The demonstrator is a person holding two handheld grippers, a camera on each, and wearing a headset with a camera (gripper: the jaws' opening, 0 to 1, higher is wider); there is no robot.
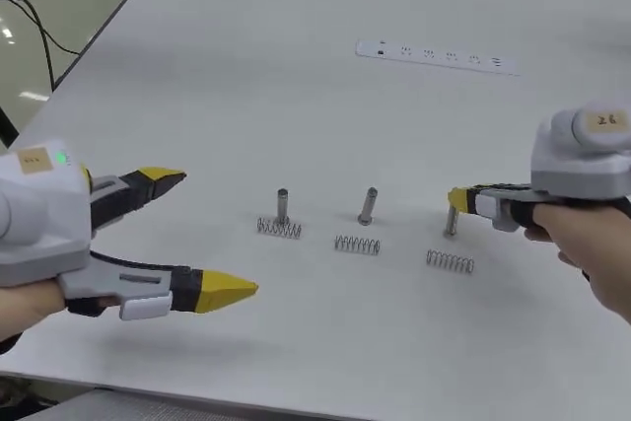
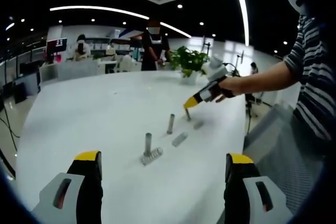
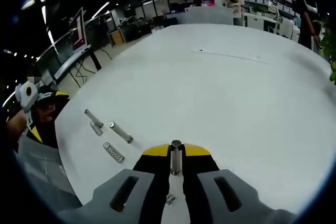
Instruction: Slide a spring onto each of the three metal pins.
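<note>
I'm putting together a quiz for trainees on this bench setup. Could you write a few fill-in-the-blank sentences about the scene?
1. The left claw is ___ and holds nothing.
2. The right claw is closed on an upright metal ___.
3. ___ springs lie flat on the white table.
Missing words: open; pin; three.
</note>
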